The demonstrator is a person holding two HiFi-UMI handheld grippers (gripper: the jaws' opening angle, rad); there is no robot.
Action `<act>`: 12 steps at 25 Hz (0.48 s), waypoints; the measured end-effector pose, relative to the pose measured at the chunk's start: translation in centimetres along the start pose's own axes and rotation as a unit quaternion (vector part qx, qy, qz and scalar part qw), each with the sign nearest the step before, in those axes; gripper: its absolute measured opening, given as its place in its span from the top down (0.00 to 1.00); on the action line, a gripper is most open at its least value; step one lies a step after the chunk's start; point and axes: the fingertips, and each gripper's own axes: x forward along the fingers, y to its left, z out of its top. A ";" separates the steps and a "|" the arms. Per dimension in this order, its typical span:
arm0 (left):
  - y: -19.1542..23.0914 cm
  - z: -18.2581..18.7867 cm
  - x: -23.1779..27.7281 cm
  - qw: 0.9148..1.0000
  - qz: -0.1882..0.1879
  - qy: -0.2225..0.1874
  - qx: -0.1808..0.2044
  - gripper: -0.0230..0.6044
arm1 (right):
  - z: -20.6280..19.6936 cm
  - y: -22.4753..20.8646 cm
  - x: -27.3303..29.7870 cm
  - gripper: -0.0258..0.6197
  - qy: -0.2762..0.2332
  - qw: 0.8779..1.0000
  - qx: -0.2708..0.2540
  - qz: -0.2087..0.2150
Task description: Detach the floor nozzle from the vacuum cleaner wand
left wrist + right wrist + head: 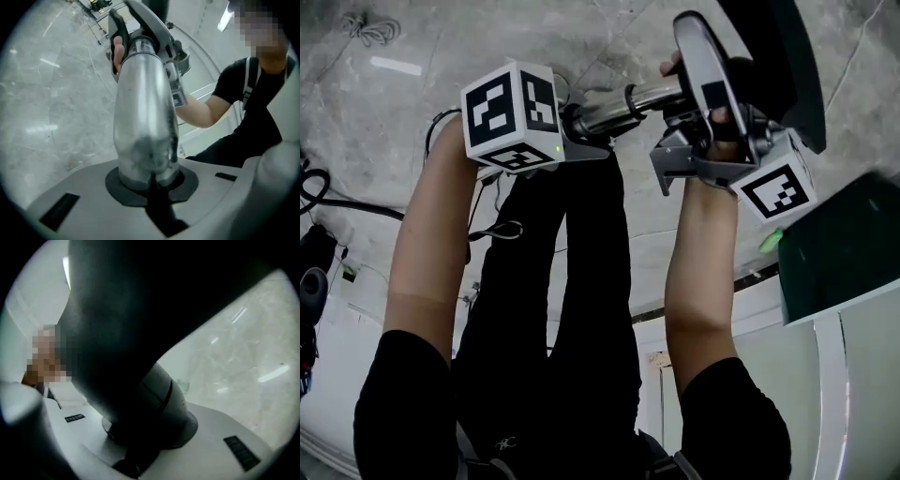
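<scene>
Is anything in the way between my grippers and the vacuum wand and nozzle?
Nothing visible. The left gripper is clamped on the silver wand, the right gripper on the floor nozzle at its dark neck.

Both bare forearms, left (431, 234) and right (698, 272), are stretched out ahead side by side, so the two grippers sit close together, roughly facing each other. The left gripper (149, 183) has its jaws clamped on the wand (143, 108). The right gripper (140, 439) is squeezed around the floor nozzle (136, 362) neck.
</scene>
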 end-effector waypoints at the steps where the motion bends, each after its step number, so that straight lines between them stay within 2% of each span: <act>1: -0.8 0.1 0.1 1.000 -0.030 -0.011 -0.003 0.88 | -0.1 1.0 0.0 0.82 0.006 0.999 -0.009 0.047; 2: -1.2 0.3 0.1 0.999 -0.044 -0.022 -0.005 0.88 | -0.1 1.7 0.0 0.82 0.011 0.997 -0.017 0.075; 3: -0.9 0.5 0.1 0.999 -0.039 -0.032 -0.007 0.88 | -0.1 1.7 0.1 0.82 0.014 0.997 -0.018 0.080; 4: -0.3 0.6 0.2 0.999 -0.015 -0.042 -0.010 0.87 | -0.1 1.0 0.1 0.82 0.012 0.998 -0.012 0.059; 6: 1.5 0.2 0.4 0.997 0.064 -0.040 -0.014 0.87 | -0.2 -1.5 -0.3 0.82 0.001 0.999 0.016 -0.043; 8: 3.4 -0.7 0.8 0.990 0.137 -0.015 -0.010 0.87 | -0.4 -4.5 -1.4 0.82 -0.010 0.985 0.043 -0.168; 9: 4.2 -1.1 1.1 0.987 0.159 -0.002 -0.007 0.87 | -0.5 -5.6 -1.9 0.82 -0.015 0.974 0.054 -0.220; 10: 4.6 -1.4 1.3 0.986 0.167 0.008 -0.004 0.87 | -0.7 -6.2 -2.4 0.82 -0.019 0.965 0.063 -0.255; 11: 4.8 -1.5 1.5 0.986 0.166 0.017 -0.002 0.87 | -0.7 -6.4 -2.6 0.82 -0.023 0.961 0.068 -0.267; 12: 5.0 -1.6 1.6 0.987 0.161 0.025 0.003 0.87 | -0.5 -6.2 -2.5 0.82 -0.028 0.965 0.062 -0.253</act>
